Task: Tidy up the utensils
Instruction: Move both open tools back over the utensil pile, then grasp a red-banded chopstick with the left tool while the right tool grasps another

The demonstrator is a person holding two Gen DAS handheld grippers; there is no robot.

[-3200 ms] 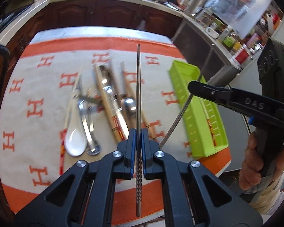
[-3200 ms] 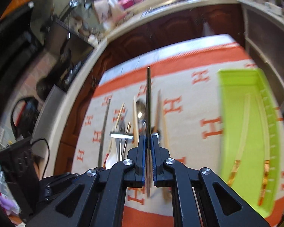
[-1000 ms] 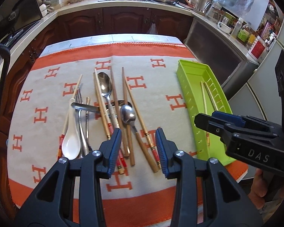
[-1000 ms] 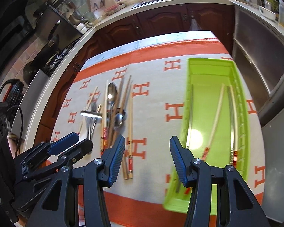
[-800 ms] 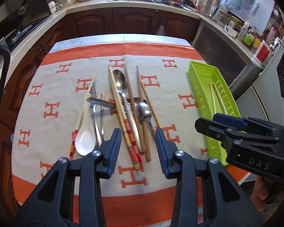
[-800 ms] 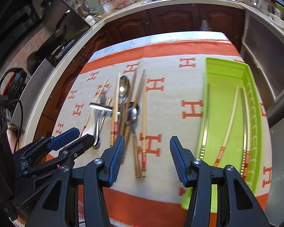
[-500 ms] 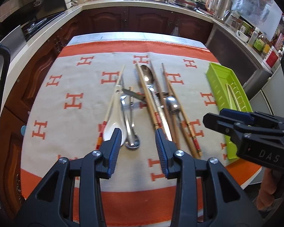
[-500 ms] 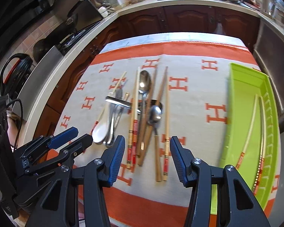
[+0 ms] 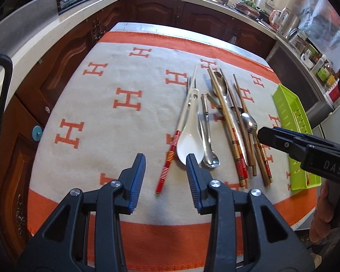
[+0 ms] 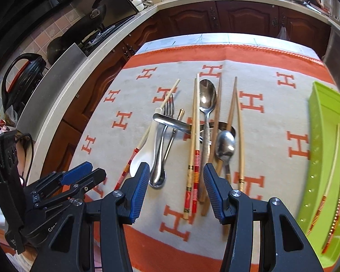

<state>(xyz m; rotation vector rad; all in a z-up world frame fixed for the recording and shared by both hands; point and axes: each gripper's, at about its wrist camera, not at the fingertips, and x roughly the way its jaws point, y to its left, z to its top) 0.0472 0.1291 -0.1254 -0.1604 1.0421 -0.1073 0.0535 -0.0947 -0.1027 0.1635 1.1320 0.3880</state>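
A pile of utensils lies on the orange and cream cloth [image 9: 106,131]: a white ceramic spoon [image 9: 190,145], a red-banded chopstick [image 9: 173,145], metal spoons [image 10: 207,97], a fork [image 10: 168,107] and wooden chopsticks [image 10: 193,149]. My left gripper [image 9: 165,158] hangs open above the red-banded chopstick's near end, nothing between its fingers. My right gripper [image 10: 175,170] is open too, empty, over the near ends of the pile. The green tray [image 10: 328,158] at the right holds chopsticks [image 10: 332,179].
Dark wood kitchen cabinets [image 9: 147,11] and a pale counter ring the table. A stove top [image 10: 97,36] is at the left, jars and a kettle [image 9: 290,22] at the back right. A hand [image 9: 324,215] holds the right gripper's handle.
Both grippers have swung left from the tray towards the pile. They held metal chopsticks earlier and are empty now; chopsticks lie in the tray.
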